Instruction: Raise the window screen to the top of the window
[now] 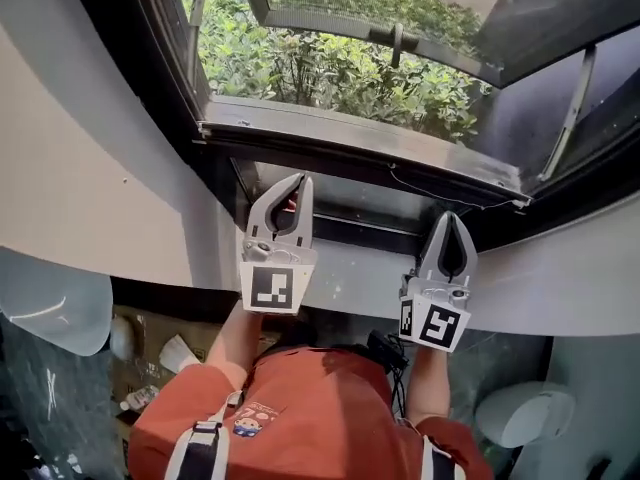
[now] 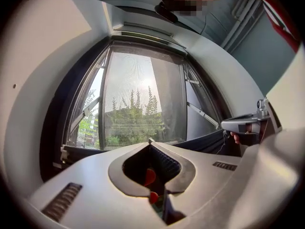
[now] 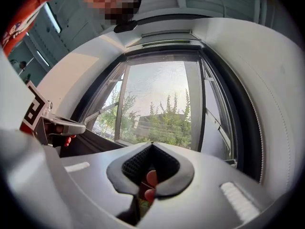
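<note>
Left tool [image 1: 302,177] and right tool [image 1: 452,216], both fully closed, empty.

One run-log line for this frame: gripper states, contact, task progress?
left gripper: shut, empty | right gripper: shut, empty | window: no contact seen | lift: not under way

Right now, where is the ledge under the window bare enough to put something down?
The ledge is bare between the left tongs and the right tongs, and also right of the right tongs. Crowded: around both tongs.
</note>
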